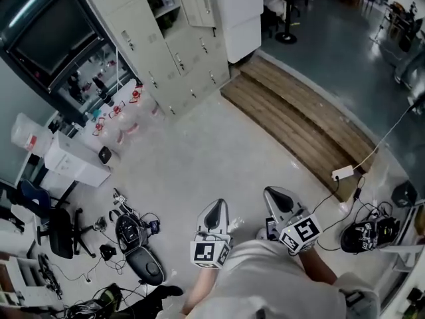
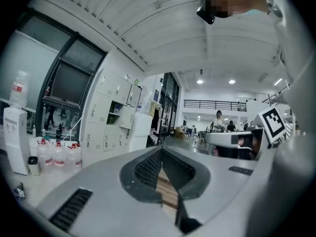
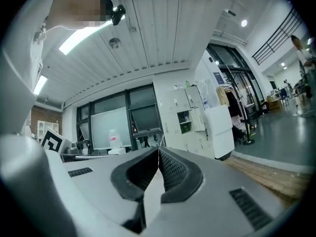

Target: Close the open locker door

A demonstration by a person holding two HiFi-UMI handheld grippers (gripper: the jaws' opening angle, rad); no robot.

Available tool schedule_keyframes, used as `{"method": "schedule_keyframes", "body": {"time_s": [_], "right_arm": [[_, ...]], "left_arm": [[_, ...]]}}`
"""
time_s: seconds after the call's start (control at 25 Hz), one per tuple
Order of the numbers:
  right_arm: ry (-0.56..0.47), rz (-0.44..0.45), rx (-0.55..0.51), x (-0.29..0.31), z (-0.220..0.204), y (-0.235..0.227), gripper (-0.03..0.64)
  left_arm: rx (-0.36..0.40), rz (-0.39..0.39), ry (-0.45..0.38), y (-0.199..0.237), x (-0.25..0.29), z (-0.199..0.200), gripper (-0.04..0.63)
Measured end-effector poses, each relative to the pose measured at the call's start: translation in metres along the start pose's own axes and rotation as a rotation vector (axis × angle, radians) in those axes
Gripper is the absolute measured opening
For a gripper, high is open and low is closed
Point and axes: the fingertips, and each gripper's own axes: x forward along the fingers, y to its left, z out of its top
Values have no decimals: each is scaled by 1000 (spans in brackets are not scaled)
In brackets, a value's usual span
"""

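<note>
A bank of pale grey lockers stands far ahead across the floor. One upper compartment is open, and its door is swung out to the right. The same open compartment and door appear small in the left gripper view, and again as compartment and door in the right gripper view. My left gripper and right gripper are held level close to my body, several steps from the lockers. Both are shut with nothing between the jaws, left and right.
A white cabinet stands right of the lockers. Water bottles and a dispenser sit at the left. A wooden platform runs on the right, with a power strip. Cables and gear and an office chair lie near left.
</note>
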Motion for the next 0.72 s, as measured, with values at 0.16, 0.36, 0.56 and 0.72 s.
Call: {"method": "schedule_keyframes", "body": {"time_s": [0.16,0.36,0.56,0.72], "right_arm": [[11,20,-12,-20,-2,-6,28],[12,31,-5,-20,-7,-16,29],[17,2,12,5,-6,-36,29],[13,-37,19,35,-3,-63,29]], "left_arm": [[-11,39,0,-15,-5,-6,8],[-15,69,10,-15,1,-10,8],[-4,98,11,9,19,-6,8],[-10,95,10,33,56,-4,8]]}}
